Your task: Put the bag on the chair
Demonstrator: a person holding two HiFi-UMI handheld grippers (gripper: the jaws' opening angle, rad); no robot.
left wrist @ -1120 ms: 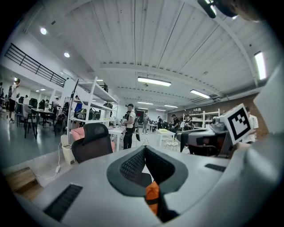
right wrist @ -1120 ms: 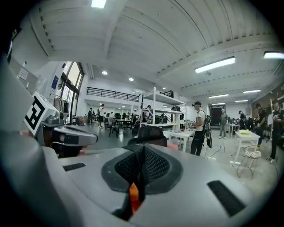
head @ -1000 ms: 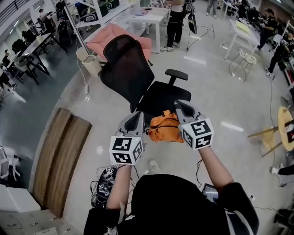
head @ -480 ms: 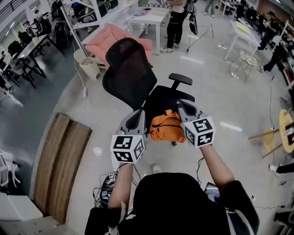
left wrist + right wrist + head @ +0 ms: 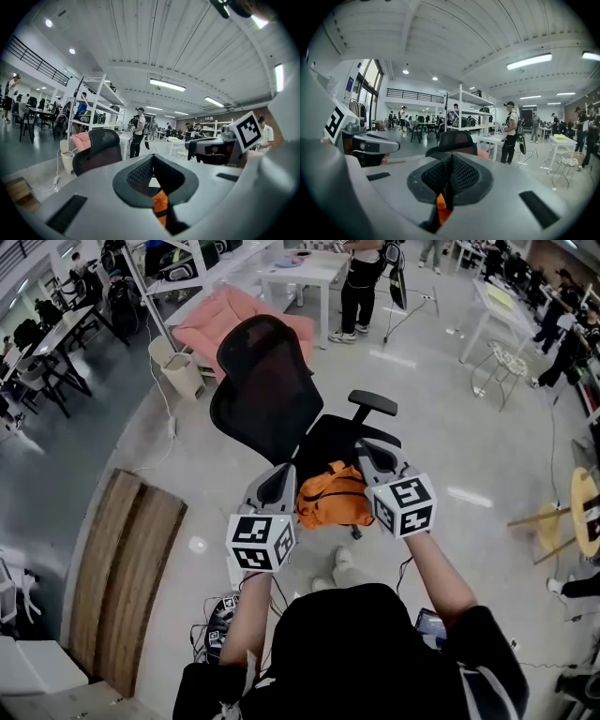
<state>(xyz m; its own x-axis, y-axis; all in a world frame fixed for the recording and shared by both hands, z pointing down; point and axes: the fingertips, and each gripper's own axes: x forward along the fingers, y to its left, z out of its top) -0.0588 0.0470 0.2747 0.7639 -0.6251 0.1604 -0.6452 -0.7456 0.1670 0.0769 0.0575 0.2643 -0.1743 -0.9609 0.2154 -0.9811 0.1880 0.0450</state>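
An orange bag [image 5: 333, 498] hangs between my two grippers, just above the front edge of a black office chair's seat [image 5: 336, 435]. The mesh backrest [image 5: 267, 385] rises behind it. My left gripper [image 5: 283, 486] is shut on the bag's left side, and an orange strap [image 5: 161, 206] shows pinched between its jaws. At the bag's right side, my right gripper [image 5: 368, 462] is shut too, with orange fabric [image 5: 442, 208] caught between its pads. The chair [image 5: 96, 150] stands ahead in the left gripper view, and the same chair [image 5: 457, 140] shows in the right gripper view.
A wooden board [image 5: 127, 568] lies on the floor at left, with cables [image 5: 216, 624] by the person's feet. Behind the chair are a pink couch [image 5: 225, 320], a white bin [image 5: 178, 367] and a white table [image 5: 305, 277], where a person [image 5: 361, 287] stands. A wooden stool [image 5: 572, 512] is at right.
The person has stepped forward, so the chair is closer. Both grippers have carried the bag forward over the seat's front edge, still shut on it.
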